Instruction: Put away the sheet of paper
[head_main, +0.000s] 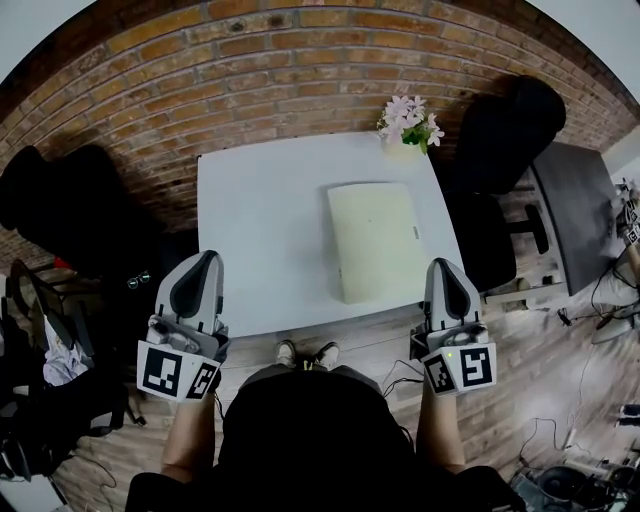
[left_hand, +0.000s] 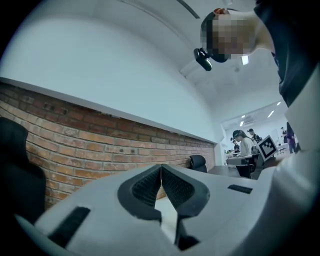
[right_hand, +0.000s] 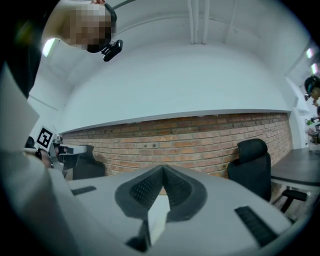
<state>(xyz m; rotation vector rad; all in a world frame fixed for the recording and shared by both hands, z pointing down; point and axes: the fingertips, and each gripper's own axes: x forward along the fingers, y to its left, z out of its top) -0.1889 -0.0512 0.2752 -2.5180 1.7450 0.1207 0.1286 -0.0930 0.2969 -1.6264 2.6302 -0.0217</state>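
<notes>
Lying flat, pale folder (head_main: 375, 240) runs toward wall (head_main: 300, 60).

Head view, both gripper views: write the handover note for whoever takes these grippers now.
Left gripper: shut, empty, at the table's near edge.
Right gripper: shut, empty, likewise.
Folder: lies closed on the white table, right of middle, with flowers behind it.
Done: no loose sheet shows; whether it is inside the folder cannot be told.
Left: check the folder.
</notes>
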